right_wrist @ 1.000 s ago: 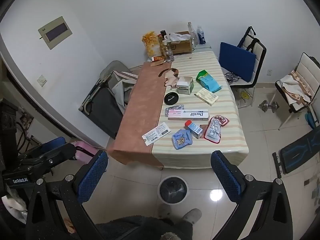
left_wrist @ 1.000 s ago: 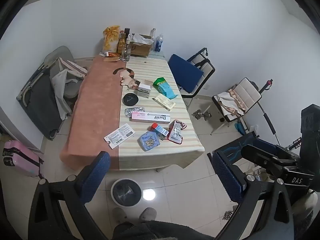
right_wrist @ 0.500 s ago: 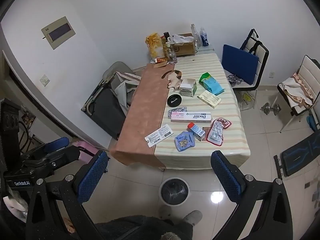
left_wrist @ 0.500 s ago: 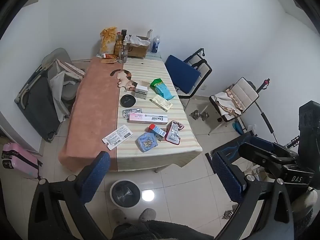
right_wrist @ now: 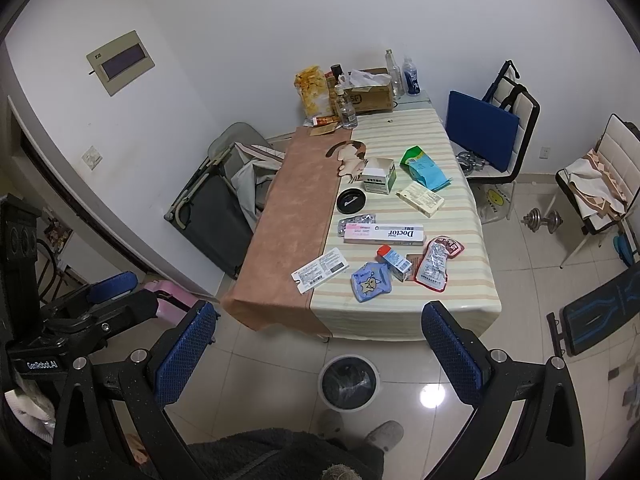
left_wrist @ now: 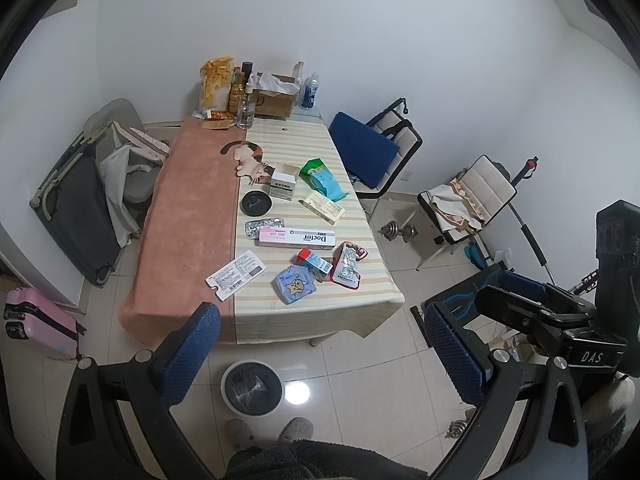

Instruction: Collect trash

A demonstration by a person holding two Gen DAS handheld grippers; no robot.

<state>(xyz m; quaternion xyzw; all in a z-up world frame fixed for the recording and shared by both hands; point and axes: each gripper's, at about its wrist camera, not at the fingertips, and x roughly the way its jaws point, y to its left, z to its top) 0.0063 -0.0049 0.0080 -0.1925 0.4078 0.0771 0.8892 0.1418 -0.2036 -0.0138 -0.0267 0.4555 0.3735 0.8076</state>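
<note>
Both grippers were held high above the floor in front of the table (left_wrist: 188, 200), well apart from everything on it. The left gripper (left_wrist: 320, 356) had its blue-padded fingers (left_wrist: 190, 354) spread wide with nothing between them; the right gripper (right_wrist: 320, 350) was likewise wide open and empty. The trash lay on the striped half of the tablecloth, toward the near end: a white ticket (left_wrist: 236, 275) straddling the seam with the pink half, a blue cartoon pouch (left_wrist: 295, 283), a small red-and-blue carton (left_wrist: 315, 265) touching it, and a red-edged wrapper (left_wrist: 348, 266) just beside the carton. Behind these lay a long pink-and-white box (left_wrist: 297, 237) with a foil blister pack (left_wrist: 264, 226) against its far edge. The pouch lay near the front edge of the table. A round bin (left_wrist: 253, 387) with a dark liner stood on the tiled floor just beyond that edge, near the person's slippers (left_wrist: 296, 429). Open floor lay to the right of the table, before two chairs (left_wrist: 384, 148) and a dumbbell (left_wrist: 398, 231).
</note>
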